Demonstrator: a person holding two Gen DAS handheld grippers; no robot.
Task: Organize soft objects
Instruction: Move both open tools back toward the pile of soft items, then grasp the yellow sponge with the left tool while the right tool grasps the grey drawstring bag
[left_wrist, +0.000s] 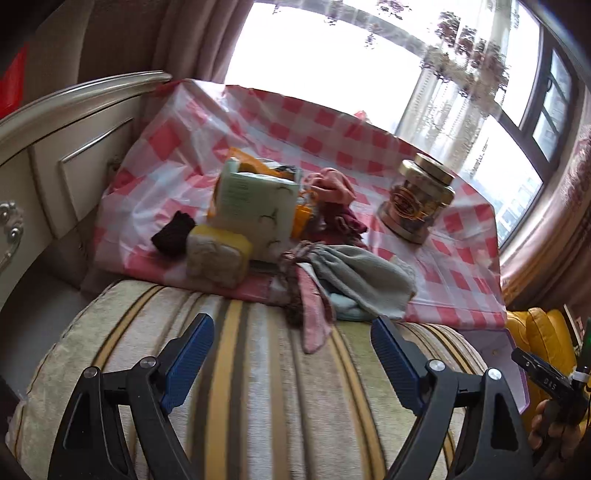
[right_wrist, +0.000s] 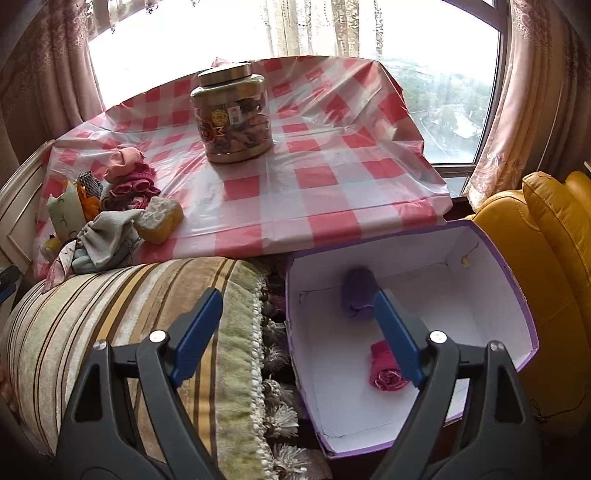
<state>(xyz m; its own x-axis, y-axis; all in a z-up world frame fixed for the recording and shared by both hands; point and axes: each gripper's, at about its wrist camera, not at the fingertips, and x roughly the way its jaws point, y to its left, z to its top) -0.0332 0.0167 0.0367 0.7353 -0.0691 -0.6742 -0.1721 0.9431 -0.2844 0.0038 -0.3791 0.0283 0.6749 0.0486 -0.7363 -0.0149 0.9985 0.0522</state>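
Note:
A pile of soft things lies on the red-checked tablecloth (left_wrist: 280, 122): a grey cloth (left_wrist: 362, 273), a pink scarf strip (left_wrist: 314, 314), a yellow sponge (left_wrist: 218, 254), a dark knitted piece (left_wrist: 173, 232), and pink and maroon cloths (left_wrist: 332, 195). The pile also shows in the right wrist view (right_wrist: 110, 206). My left gripper (left_wrist: 291, 350) is open and empty, above a striped cushion (left_wrist: 240, 387), short of the pile. My right gripper (right_wrist: 295, 325) is open and empty at the rim of a white, purple-edged box (right_wrist: 417, 398). The box holds a purple cloth (right_wrist: 356, 295) and a red cloth (right_wrist: 384, 373).
A gold-lidded jar (left_wrist: 417, 199) stands on the table; it also shows in the right wrist view (right_wrist: 232, 118). A pale green carton (left_wrist: 255, 199) stands in the pile. A cream drawer cabinet (left_wrist: 55, 162) is at left. A yellow leather seat (right_wrist: 554, 266) is at right.

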